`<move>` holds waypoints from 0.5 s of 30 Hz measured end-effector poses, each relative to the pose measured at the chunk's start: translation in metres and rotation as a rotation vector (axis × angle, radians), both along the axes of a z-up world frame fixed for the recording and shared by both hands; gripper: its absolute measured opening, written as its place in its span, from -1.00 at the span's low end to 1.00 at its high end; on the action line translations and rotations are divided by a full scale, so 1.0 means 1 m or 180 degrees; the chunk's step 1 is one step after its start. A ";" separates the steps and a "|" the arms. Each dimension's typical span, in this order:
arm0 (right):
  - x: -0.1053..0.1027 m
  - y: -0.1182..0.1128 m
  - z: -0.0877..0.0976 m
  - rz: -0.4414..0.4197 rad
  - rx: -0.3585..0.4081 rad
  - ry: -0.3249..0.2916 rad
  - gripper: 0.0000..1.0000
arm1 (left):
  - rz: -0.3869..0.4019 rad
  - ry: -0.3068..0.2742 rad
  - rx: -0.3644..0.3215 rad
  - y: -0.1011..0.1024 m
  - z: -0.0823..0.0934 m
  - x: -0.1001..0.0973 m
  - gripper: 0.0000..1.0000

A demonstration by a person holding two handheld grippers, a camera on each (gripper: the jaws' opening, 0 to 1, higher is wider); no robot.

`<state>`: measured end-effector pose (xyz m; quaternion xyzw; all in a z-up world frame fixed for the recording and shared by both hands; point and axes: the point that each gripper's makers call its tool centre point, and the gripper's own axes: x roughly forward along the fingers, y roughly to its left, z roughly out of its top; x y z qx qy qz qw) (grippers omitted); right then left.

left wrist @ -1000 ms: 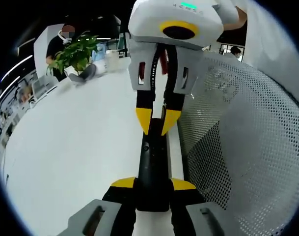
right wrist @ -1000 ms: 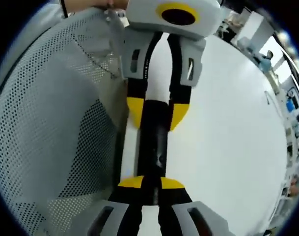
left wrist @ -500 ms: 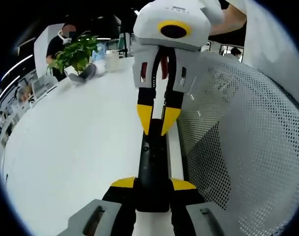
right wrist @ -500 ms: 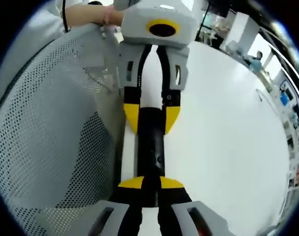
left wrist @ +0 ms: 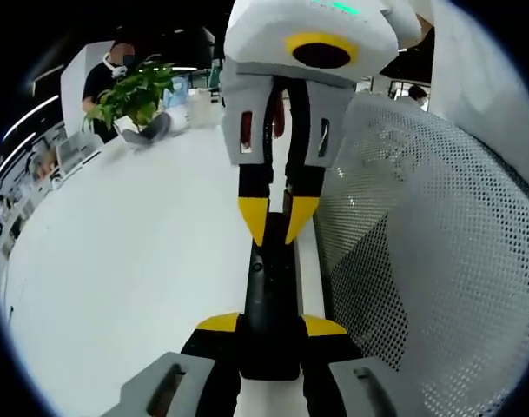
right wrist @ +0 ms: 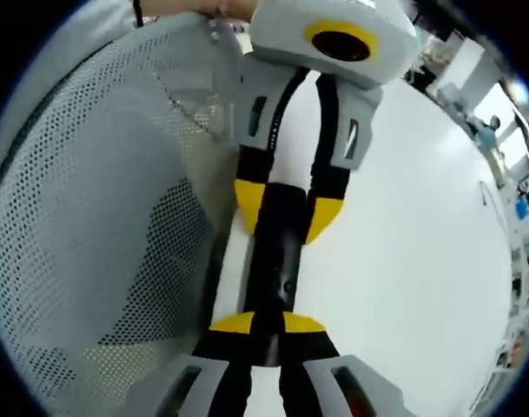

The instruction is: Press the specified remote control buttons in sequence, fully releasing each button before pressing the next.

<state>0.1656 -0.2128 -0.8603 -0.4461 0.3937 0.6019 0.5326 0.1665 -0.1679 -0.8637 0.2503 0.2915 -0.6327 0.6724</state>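
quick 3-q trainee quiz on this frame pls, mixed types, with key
1. True or false: the remote lies loose on the table.
2. In the left gripper view, what stands at the table's far end? A) plant B) lamp C) kettle
3. Fill in: the remote is held at its ends by ___ grippers.

Key
1. False: the left gripper and the right gripper are each shut on one end of it.
2. A
3. two
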 end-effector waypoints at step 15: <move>-0.001 0.000 0.001 -0.0180 0.0152 -0.0166 -0.88 | -0.0002 -0.0010 0.0003 0.000 0.000 0.000 -0.51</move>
